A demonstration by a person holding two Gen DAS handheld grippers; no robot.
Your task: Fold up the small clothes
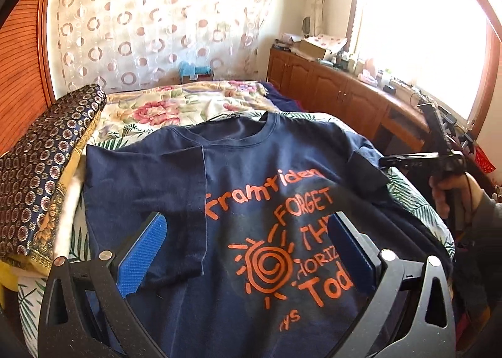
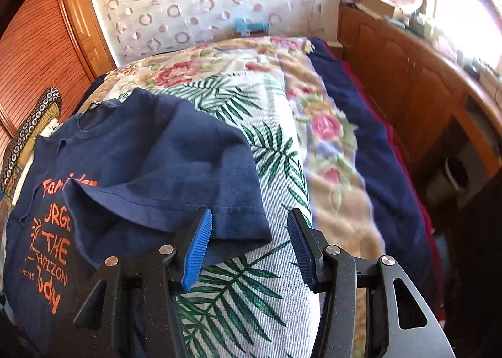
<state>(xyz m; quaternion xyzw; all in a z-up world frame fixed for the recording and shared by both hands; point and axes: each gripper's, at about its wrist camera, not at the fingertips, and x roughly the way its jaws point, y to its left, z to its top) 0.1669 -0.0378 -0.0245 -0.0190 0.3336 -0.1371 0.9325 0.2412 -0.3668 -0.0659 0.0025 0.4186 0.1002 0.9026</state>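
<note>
1. Left wrist view: your T-shirt point(image 1: 238, 201) lies face-up on the bed point(image 1: 175, 107), one sleeve folded in; left gripper point(image 1: 248, 254) hangs released.
2. Right gripper point(image 2: 249, 248) hangs released beside the other sleeve point(image 2: 200, 176); grip its hem next, then fold inward.

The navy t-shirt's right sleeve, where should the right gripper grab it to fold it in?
Grip the hemmed cuff of the right sleeve, coming from the outer side over the palm-print cover. The cuff lies flat with its edge free, just in front of the open right gripper.
</note>
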